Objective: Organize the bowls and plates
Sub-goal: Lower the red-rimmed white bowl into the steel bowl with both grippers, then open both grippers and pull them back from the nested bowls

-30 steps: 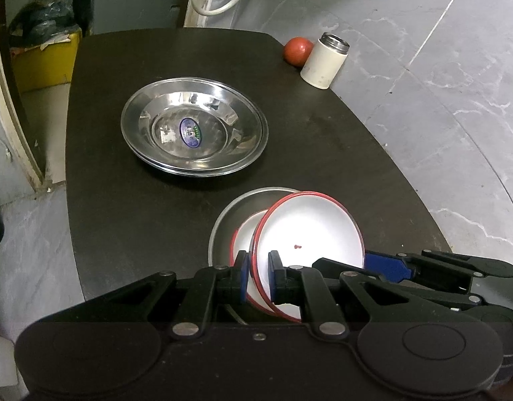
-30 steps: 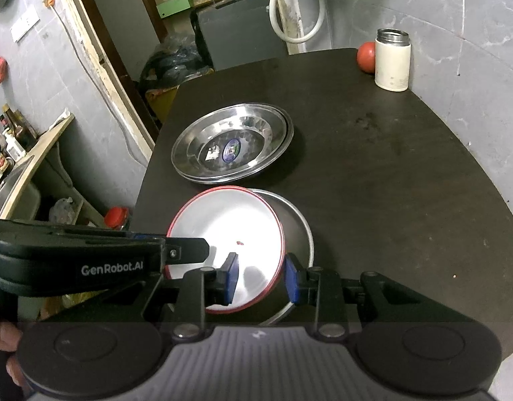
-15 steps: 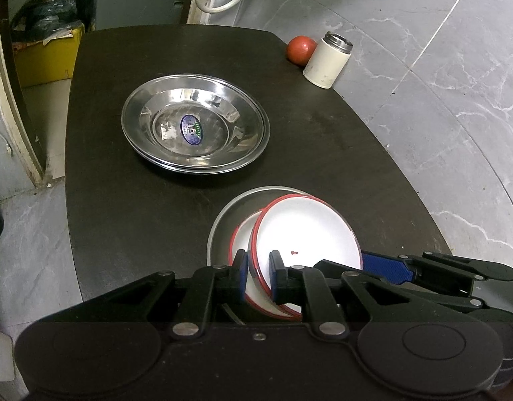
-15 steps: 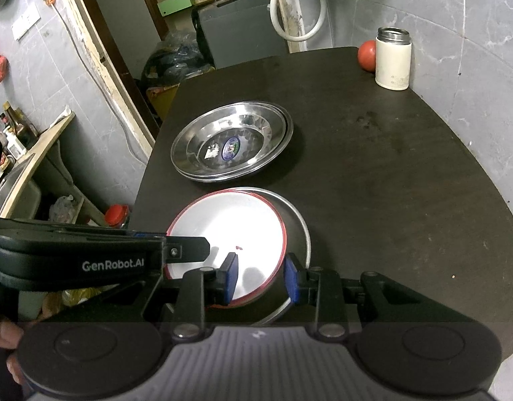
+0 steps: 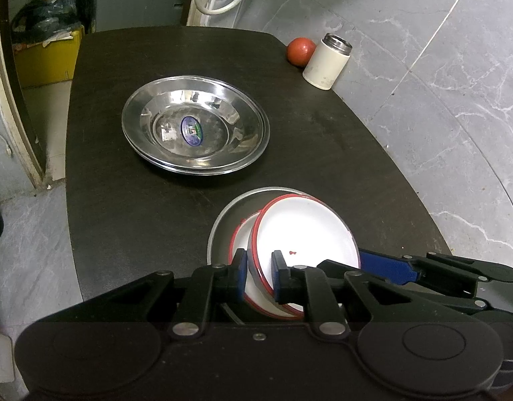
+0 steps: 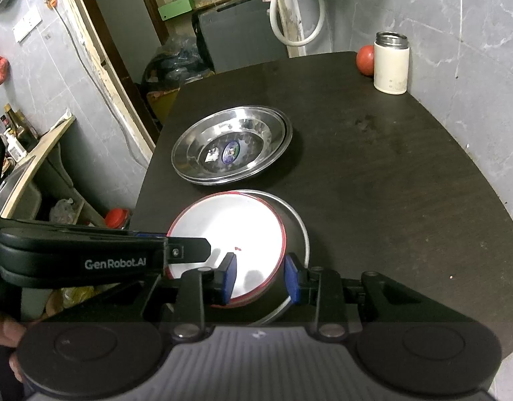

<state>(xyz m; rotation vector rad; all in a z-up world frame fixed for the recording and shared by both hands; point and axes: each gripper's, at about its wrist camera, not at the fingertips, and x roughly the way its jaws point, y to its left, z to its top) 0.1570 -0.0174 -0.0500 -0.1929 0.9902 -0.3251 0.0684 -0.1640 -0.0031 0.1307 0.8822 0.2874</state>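
A white bowl with a red rim [image 5: 303, 230] [image 6: 229, 230] tilts over a second red-rimmed bowl [image 5: 241, 234]. Both rest in a shallow steel plate [image 5: 223, 224] [image 6: 298, 224] at the near end of the dark table. My left gripper [image 5: 260, 275] is shut on the upper bowl's near-left rim. My right gripper [image 6: 260, 280] stands open, its blue fingers [image 6: 291, 282] astride the bowl's near edge without pinching it. A stack of wide steel plates [image 5: 193, 130] [image 6: 231, 145] with a blue sticker sits further back.
A white jar with a steel lid [image 5: 326, 61] [image 6: 390, 63] and a red ball-like fruit [image 5: 300, 50] [image 6: 365, 60] stand at the far right by the grey wall. The table edge [image 5: 72, 200] drops to the floor on the left. A hand [image 6: 2, 334] shows at lower left.
The tilted white bowl has sunk a little and lies flatter over the bowl beneath. Both grippers keep the same finger gaps and have barely shifted.
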